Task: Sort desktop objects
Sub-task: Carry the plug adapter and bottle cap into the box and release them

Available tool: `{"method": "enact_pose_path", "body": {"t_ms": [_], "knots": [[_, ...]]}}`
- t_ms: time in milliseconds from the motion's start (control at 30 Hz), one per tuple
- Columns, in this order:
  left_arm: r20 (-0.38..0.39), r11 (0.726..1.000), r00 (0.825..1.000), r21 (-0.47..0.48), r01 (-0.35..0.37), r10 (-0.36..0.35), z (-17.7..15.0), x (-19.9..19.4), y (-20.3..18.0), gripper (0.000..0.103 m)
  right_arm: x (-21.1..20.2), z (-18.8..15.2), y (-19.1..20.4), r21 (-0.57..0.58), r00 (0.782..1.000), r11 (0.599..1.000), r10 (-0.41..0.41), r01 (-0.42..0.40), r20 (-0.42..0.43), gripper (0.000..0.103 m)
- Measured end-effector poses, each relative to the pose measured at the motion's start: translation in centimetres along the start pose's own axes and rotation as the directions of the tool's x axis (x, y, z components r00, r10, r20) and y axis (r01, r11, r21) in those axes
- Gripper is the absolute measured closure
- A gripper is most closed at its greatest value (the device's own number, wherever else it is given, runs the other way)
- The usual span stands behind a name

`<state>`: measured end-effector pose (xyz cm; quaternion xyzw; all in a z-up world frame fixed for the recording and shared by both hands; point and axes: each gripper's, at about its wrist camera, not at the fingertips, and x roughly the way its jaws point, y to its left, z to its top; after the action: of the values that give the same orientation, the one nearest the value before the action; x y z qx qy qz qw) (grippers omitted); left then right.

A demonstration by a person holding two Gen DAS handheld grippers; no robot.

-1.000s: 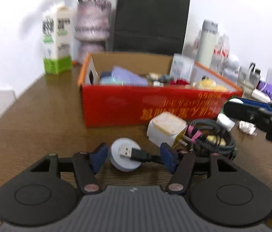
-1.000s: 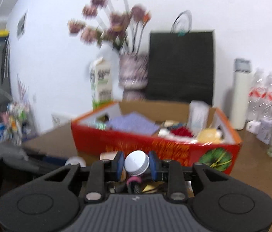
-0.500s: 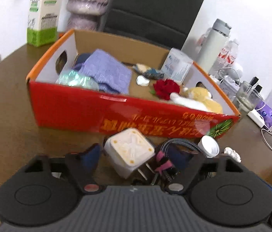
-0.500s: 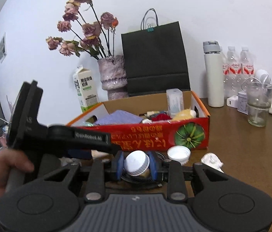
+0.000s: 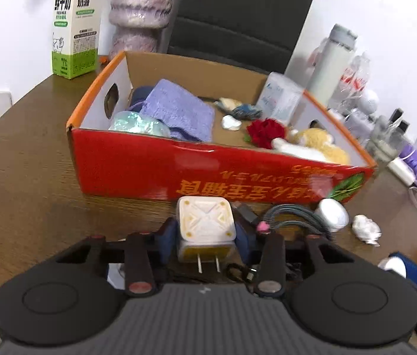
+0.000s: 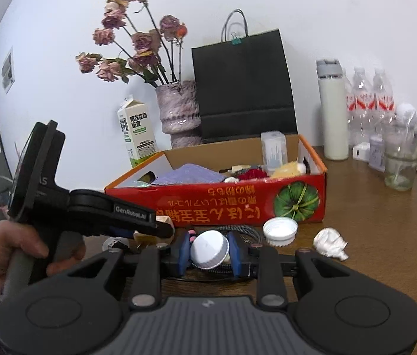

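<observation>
Your left gripper [image 5: 205, 238] clamps the charger [image 5: 205, 226]; only the right view shows your right gripper [image 6: 209, 254] pinching a cap [image 6: 209, 250].

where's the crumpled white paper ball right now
The crumpled white paper ball lies on the brown wooden table at lower right in the right wrist view, just right of the loose white bottle cap, in front of the red cardboard box.
</observation>
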<state>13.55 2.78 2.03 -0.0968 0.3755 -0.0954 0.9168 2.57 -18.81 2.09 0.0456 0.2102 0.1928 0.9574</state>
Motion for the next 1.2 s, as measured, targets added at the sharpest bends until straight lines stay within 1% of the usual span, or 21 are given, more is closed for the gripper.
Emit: {"method": "enact_pose_path", "body": {"t_ms": [100, 167, 233, 300, 333, 400, 433, 467, 500, 533, 567, 600, 633, 667, 733, 767, 833, 933, 1033, 1100, 1200], "knots": [[0.067, 0.999, 0.997, 0.017, 0.034, -0.035, 0.1, -2.5, -0.4, 0.062, -1.3, 2.5, -0.3, 0.014, 0.999, 0.999, 0.036, -0.037, 0.040, 0.076], [0.123, 0.998, 0.990, 0.026, 0.062, -0.065, 1.3, -4.4, -0.6, 0.062, -1.2, 4.9, -0.6, 0.009, 0.996, 0.998, 0.059, -0.060, 0.069, 0.076], [0.158, 0.995, 0.982, 0.020, 0.102, -0.104, 3.7, -5.6, -0.6, 0.062, 0.2, 8.1, -1.1, 0.007, 0.994, 0.998, 0.067, -0.068, 0.089, 0.076], [0.159, 0.993, 0.980, 0.016, 0.117, -0.118, 7.2, -5.2, -0.6, 0.061, 3.2, 11.5, -1.5, 0.020, 0.994, 0.996, 0.090, -0.091, 0.061, 0.076], [0.144, 0.994, 0.983, 0.009, 0.111, -0.111, 9.2, -4.2, -0.7, 0.061, 5.3, 13.1, -1.7, 0.038, 0.994, 0.993, 0.108, -0.109, 0.035, 0.076], [0.081, 0.994, 0.992, -0.033, 0.100, -0.097, 13.2, -1.0, -0.5, 0.061, 11.2, 15.9, -2.1, 0.081, 0.988, 0.988, 0.137, -0.131, -0.072, 0.076], [0.040, 0.994, 0.995, -0.062, 0.093, -0.091, 15.1, 1.5, -0.4, 0.061, 14.2, 16.8, -2.2, 0.088, 0.988, 0.991, 0.112, -0.103, -0.107, 0.076], [0.007, 0.995, 0.997, -0.054, 0.079, -0.079, 16.1, 3.6, -0.4, 0.061, 16.6, 17.4, -1.9, 0.059, 0.989, 0.997, 0.063, -0.055, -0.137, 0.076], [-0.022, 0.997, 0.999, -0.058, 0.043, -0.044, 17.0, 5.7, -0.4, 0.062, 19.3, 17.8, -1.8, 0.037, 0.986, 0.999, 0.008, -0.002, -0.165, 0.075], [-0.041, 0.997, 0.999, -0.072, -0.017, 0.014, 17.6, 7.7, -0.3, 0.061, 21.4, 18.0, -2.0, 0.033, 0.983, 0.999, -0.025, 0.032, -0.181, 0.075], [-0.043, 0.997, 0.998, -0.048, -0.052, 0.050, 18.1, 9.4, -0.3, 0.062, 23.8, 18.0, -2.6, 0.053, 0.975, 0.997, -0.039, 0.052, -0.217, 0.075], [-0.039, 0.997, 0.997, -0.048, -0.063, 0.062, 18.4, 10.6, 0.0, 0.059, 25.4, 17.8, -3.3, 0.081, 0.968, 0.994, -0.051, 0.073, -0.248, 0.073], [-0.045, 0.996, 0.997, -0.072, -0.062, 0.059, 18.5, 11.5, 0.6, 0.057, 26.5, 17.6, -3.9, 0.105, 0.958, 0.989, -0.070, 0.103, -0.277, 0.067], [-0.050, 0.995, 0.998, -0.089, -0.037, 0.033, 18.6, 11.8, 1.2, 0.055, 27.2, 17.4, -4.3, 0.107, 0.952, 0.987, -0.081, 0.117, -0.296, 0.067], [-0.007, 0.993, 0.999, -0.113, 0.037, -0.038, 18.4, 11.1, 2.0, 0.041, 26.8, 16.9, -4.4, 0.063, 0.957, 0.992, -0.090, 0.111, -0.276, 0.067], [0.010, 0.994, 0.999, -0.099, 0.050, -0.049, 18.2, 10.5, 2.0, 0.033, 26.3, 16.5, -4.3, 0.041, 0.960, 0.993, -0.094, 0.108, -0.264, 0.064], [0.021, 0.999, 1.000, -0.050, 0.023, -0.022, 17.6, 9.5, 1.7, 0.031, 25.3, 15.9, -4.4, 0.008, 0.955, 0.995, -0.098, 0.104, -0.282, 0.054], [-0.015, 0.999, 0.999, -0.014, -0.038, 0.038, 16.5, 8.4, 1.7, 0.030, 23.0, 15.2, -5.0, -0.014, 0.941, 0.995, -0.097, 0.098, -0.323, 0.053], [-0.014, 0.998, 0.999, 0.037, -0.043, 0.044, 14.5, 7.2, 1.4, 0.021, 20.7, 14.1, -5.9, -0.075, 0.916, 0.989, -0.148, 0.129, -0.374, 0.048], [-0.041, 0.996, 0.996, 0.054, -0.072, 0.074, 13.4, 7.2, 1.3, 0.022, 19.6, 13.1, -6.4, -0.094, 0.898, 0.984, -0.175, 0.149, -0.405, 0.048], [-0.122, 0.993, 0.989, 0.100, -0.070, 0.082, 11.6, 7.5, 0.8, 0.023, 17.6, 12.0, -6.8, -0.101, 0.888, 0.980, -0.201, 0.174, -0.415, 0.044]]}}
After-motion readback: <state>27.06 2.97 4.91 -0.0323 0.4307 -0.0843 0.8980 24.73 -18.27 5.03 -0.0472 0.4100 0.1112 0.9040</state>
